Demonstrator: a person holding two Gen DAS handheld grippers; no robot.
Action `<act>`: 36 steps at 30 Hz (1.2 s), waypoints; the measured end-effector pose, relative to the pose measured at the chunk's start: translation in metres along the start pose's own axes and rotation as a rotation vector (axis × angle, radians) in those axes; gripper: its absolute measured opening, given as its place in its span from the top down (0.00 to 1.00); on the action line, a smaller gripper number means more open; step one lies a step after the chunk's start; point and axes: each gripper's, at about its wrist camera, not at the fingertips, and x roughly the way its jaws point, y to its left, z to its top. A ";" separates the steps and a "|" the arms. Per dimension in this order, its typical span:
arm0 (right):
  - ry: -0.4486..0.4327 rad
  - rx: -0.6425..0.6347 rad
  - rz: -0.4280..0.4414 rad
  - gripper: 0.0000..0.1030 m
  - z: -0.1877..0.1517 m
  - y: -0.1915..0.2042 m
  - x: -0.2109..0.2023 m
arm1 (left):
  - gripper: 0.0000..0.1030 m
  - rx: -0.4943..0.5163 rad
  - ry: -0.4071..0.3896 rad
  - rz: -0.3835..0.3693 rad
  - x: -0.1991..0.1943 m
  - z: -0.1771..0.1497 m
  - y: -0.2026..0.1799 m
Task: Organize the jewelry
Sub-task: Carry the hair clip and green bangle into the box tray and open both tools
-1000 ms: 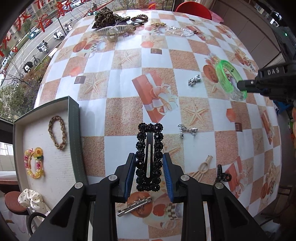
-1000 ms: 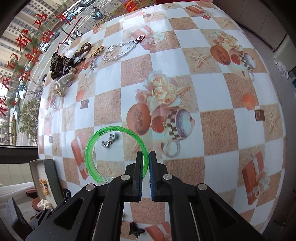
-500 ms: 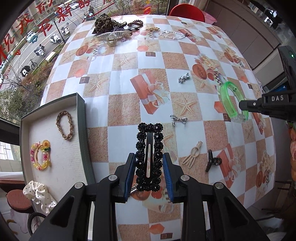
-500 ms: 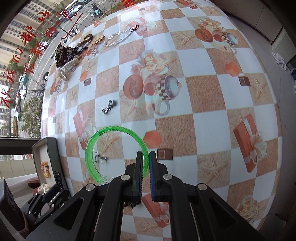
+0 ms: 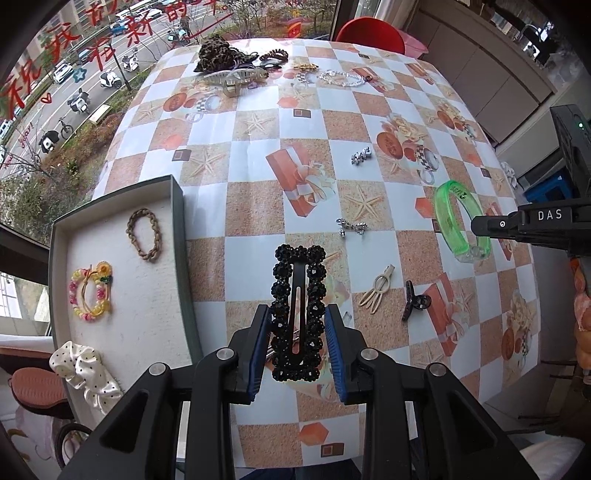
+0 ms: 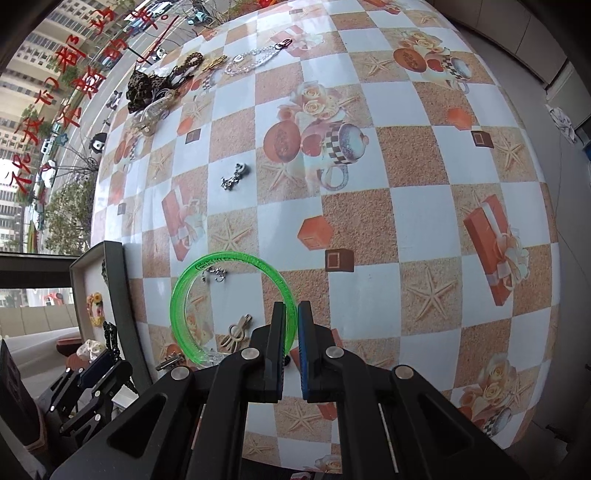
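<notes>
My left gripper (image 5: 297, 317) is shut on a black beaded hair clip (image 5: 298, 291), held above the checkered table. My right gripper (image 6: 291, 314) is shut on the rim of a translucent green bangle (image 6: 207, 269), also lifted off the table; the same green bangle (image 5: 448, 218) hangs at the right in the left wrist view, with the right gripper's fingers (image 5: 491, 226) clamped on it. A dark grey tray (image 5: 177, 206) with a white lining lies to the left and holds a brown chain bracelet (image 5: 144, 234), a colourful bead bracelet (image 5: 90, 293) and a white dotted scrunchie (image 5: 83, 371).
Loose on the table lie two small silver pieces (image 5: 351, 226) (image 5: 361, 157), a beige clip (image 5: 378, 291) and a black claw clip (image 5: 413, 304). At the far edge sits a pile with a leopard scrunchie (image 5: 216, 55), a clear claw clip (image 5: 232, 79) and a silver chain (image 5: 341, 78). A red chair (image 5: 371, 33) stands behind.
Both grippers have risen and drawn back with their pieces held; the table looks farther away. The green bangle has moved toward the near side, closer to the tray.
</notes>
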 end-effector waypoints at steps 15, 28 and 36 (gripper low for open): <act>0.013 -0.148 0.025 0.93 -0.001 0.072 -0.002 | 0.67 -0.105 -0.069 0.011 -0.030 -0.020 0.046; 0.046 -0.309 0.065 0.93 -0.002 0.154 0.014 | 0.67 -0.305 -0.090 0.069 -0.044 -0.056 0.119; 0.093 -0.420 0.074 0.93 -0.007 0.209 0.040 | 0.67 -0.428 -0.071 0.087 -0.039 -0.082 0.164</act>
